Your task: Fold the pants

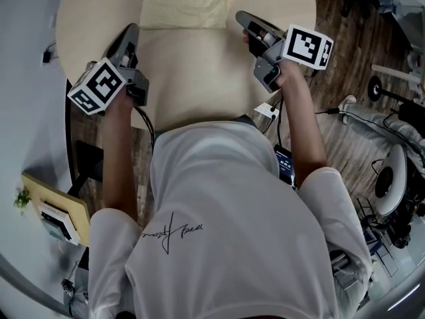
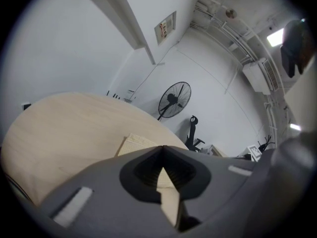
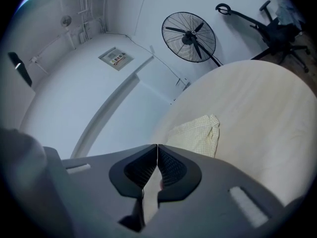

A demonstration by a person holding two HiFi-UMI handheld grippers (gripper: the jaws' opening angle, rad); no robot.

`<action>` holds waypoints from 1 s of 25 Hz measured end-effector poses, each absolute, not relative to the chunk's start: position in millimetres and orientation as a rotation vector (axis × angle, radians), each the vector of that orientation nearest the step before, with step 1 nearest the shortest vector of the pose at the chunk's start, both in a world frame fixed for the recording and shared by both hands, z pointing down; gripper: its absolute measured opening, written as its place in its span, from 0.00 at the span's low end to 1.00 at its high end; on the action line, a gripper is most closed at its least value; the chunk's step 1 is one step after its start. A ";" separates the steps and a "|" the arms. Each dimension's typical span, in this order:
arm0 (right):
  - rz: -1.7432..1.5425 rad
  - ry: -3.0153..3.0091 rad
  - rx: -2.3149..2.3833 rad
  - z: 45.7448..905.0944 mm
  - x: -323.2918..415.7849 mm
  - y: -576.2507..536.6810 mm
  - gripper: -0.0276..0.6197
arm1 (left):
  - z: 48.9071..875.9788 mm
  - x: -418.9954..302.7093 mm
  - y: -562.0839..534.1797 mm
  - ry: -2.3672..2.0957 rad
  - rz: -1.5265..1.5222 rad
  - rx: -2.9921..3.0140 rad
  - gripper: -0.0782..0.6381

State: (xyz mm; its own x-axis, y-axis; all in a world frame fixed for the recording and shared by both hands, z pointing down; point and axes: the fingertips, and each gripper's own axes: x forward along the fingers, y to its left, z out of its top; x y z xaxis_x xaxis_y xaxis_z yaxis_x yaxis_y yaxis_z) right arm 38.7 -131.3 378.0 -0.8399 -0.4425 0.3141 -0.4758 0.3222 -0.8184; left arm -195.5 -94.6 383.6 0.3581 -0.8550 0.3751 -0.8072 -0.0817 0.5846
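The pants (image 1: pixel 188 5) lie folded in a pale, checked bundle on the round desk (image 1: pixel 199 78), ahead of both tools and between the lines they point along. They are well clear of either set of tips, and nothing presses on the cloth.

Your left hand-held gripper (image 1: pixel 131 32) hovers over the near part of the desk with the pants ahead of it and to its right. Its own view shows its tips meeting, with only bare desk visible through the gap lower down, so it holds nothing. Its marker cube (image 1: pixel 98 85) sits just behind, above your left hand.

Your right hand-held gripper (image 1: pixel 242 17) hangs over the desk's right side with the pants ahead and to its left. Its jaws are drawn together to a thin slit and it is also empty. Its marker cube (image 1: pixel 307 46) rides over your right wrist.

The light wooden desk carries only the pants. Beyond the desk's far edge, ahead of your right tool, a standing fan (image 3: pixel 188 36) faces the white wall, and a dark office chair (image 3: pixel 280 31) stands to its right. A small notice (image 3: pixel 115 58) hangs on the wall. A wood-pattern floor (image 1: pixel 358 45) shows to the right of your right arm.
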 end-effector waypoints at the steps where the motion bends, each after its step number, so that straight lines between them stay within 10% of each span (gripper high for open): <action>1: 1.554 -2.543 0.883 374.6 38.8 -128.4 0.05 | 382.0 -195.6 -90.9 -1.468 -0.071 1.887 0.19; 25: 0.732 -2.645 1.172 308.0 63.8 -63.1 0.04 | 324.3 -156.4 -16.2 -1.672 0.017 2.034 0.18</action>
